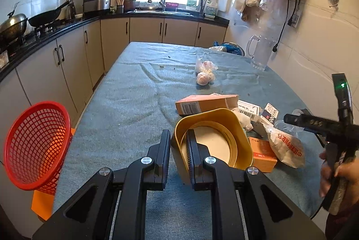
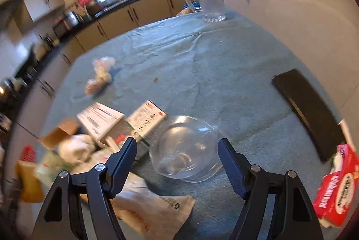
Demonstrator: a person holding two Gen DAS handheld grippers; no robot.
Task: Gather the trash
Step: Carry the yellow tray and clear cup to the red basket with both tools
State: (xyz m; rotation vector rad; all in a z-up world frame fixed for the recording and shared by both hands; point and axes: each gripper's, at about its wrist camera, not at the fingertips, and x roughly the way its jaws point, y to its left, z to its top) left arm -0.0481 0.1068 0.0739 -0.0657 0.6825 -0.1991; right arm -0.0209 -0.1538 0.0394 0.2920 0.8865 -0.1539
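Note:
My left gripper is shut on the rim of a yellow paper bowl, one finger inside and one outside, held tilted just above the table. A red mesh basket hangs off the table's left edge. Orange cartons, paper scraps and a printed plastic bag lie to the right. My right gripper is open, its fingers either side of a clear plastic lid on the cloth, not touching it. White cartons and a crumpled bag lie at its left.
The table has a blue-grey cloth. Two wrapped tissue lumps lie mid-table. A glass jug stands at the far right by the wall. A black flat case and a red box lie at the right edge.

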